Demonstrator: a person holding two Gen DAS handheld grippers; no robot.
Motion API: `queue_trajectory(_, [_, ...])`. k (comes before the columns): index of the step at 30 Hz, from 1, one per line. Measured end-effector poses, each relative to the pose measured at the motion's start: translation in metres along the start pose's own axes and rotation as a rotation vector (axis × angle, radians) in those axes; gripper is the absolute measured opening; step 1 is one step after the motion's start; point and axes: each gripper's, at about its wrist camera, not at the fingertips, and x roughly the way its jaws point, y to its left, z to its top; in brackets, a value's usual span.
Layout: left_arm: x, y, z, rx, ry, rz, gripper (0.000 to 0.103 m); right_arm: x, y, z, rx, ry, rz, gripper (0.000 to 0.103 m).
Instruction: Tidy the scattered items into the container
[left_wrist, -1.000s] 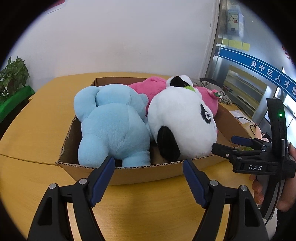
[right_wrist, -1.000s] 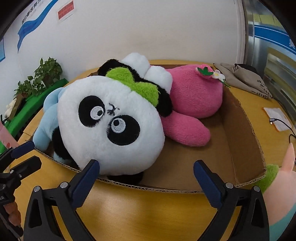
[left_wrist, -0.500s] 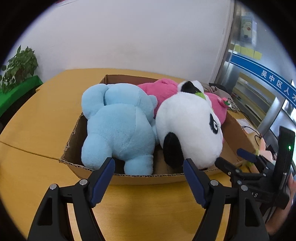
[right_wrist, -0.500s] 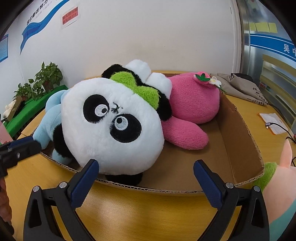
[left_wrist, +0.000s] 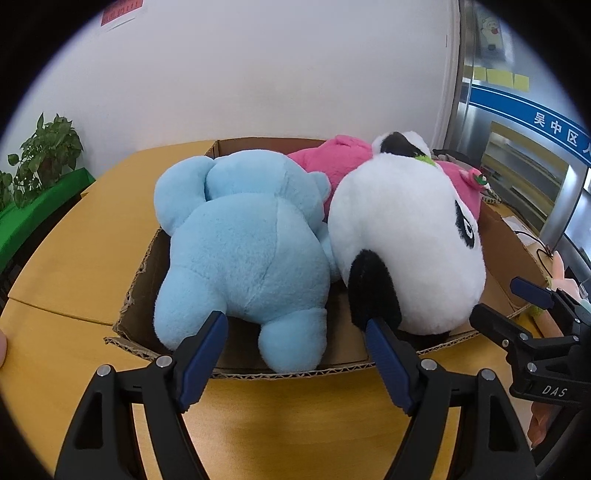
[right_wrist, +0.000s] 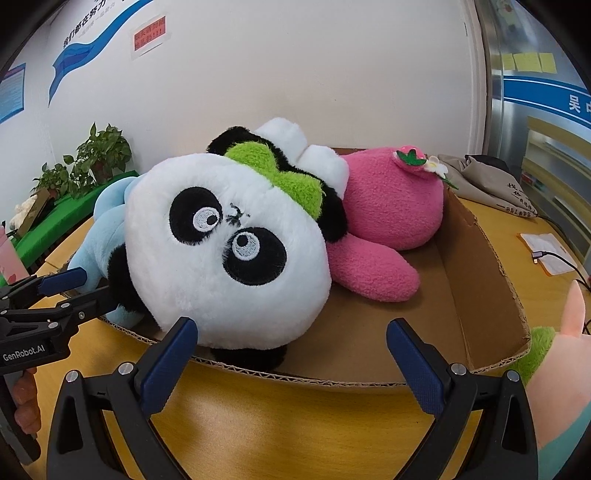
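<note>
An open cardboard box (left_wrist: 277, 373) (right_wrist: 476, 280) stands on the wooden table. A light blue plush (left_wrist: 240, 251) lies face down in its left half. A panda plush (left_wrist: 406, 240) (right_wrist: 221, 251) sits beside it, and a pink plush (right_wrist: 391, 206) lies behind. Another plush, pink and green (right_wrist: 554, 350), lies outside the box's right corner. My left gripper (left_wrist: 295, 325) (right_wrist: 94, 284) hovers open at the near rim with nothing between its fingers. My right gripper (right_wrist: 291, 326) (left_wrist: 496, 299) is open too, in front of the panda, holding nothing.
Potted plants (right_wrist: 99, 155) on a green ledge stand off the table's left side. A beige cloth bag (right_wrist: 491, 177) lies behind the box at the right. A paper with a cable (right_wrist: 550, 251) rests on the table to the right.
Both views have tilted up a little and show more wall. The toys and the box have not moved. Both grippers stay open.
</note>
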Motion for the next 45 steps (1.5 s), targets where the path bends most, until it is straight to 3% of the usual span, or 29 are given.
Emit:
queue_trajectory(10, [0.002, -0.004, 0.004, 0.039, 0.015, 0.015, 0.078, -0.002, 0.0, 0.001, -0.007, 0.009, 0.006, 0.103])
queue_trajectory(13, [0.0, 0.0, 0.007, 0.03, 0.017, 0.009, 0.078, -0.009, -0.004, 0.005, 0.012, 0.037, 0.048, 0.103])
queue_trajectory(15, [-0.001, 0.0, 0.007, 0.032, 0.025, 0.007, 0.078, -0.026, -0.007, 0.005, 0.014, 0.021, 0.088, 0.103])
queue_trajectory(20, [-0.019, -0.006, 0.002, 0.055, -0.004, 0.028, 0.078, -0.1, -0.041, 0.004, 0.054, -0.113, 0.113, 0.103])
queue_trajectory(24, [-0.035, -0.021, -0.004, 0.104, -0.01, -0.014, 0.078, -0.154, -0.089, -0.005, 0.025, -0.202, -0.077, 0.103])
queue_trajectory(26, [-0.043, -0.033, -0.011, 0.156, -0.027, 0.014, 0.078, -0.159, -0.112, -0.019, -0.051, -0.195, -0.267, 0.103])
queue_trajectory(28, [-0.047, -0.044, -0.019, 0.195, -0.028, 0.027, 0.078, -0.142, -0.137, -0.036, -0.095, -0.076, -0.38, 0.103])
queue_trajectory(31, [-0.047, -0.059, -0.029, 0.201, 0.002, -0.033, 0.078, -0.115, -0.171, -0.069, -0.061, 0.133, -0.449, 0.103])
queue_trajectory(34, [-0.042, -0.071, -0.035, 0.196, 0.031, -0.074, 0.078, -0.112, -0.188, -0.09, 0.102, 0.177, -0.333, 0.1])
queue_trajectory(37, [-0.042, -0.081, -0.038, 0.205, 0.051, -0.127, 0.078, -0.106, -0.179, -0.106, 0.075, 0.225, -0.38, 0.092])
queue_trajectory(39, [-0.044, -0.085, -0.04, 0.198, 0.063, -0.185, 0.078, -0.111, -0.177, -0.114, 0.109, 0.227, -0.307, 0.08])
queue_trajectory(41, [-0.045, -0.087, -0.039, 0.169, 0.083, -0.262, 0.078, -0.118, -0.178, -0.12, 0.152, 0.216, -0.221, 0.078])
queue_trajectory(45, [-0.044, -0.097, -0.039, 0.134, 0.115, -0.347, 0.078, -0.127, -0.167, -0.129, 0.126, 0.213, -0.182, 0.078])
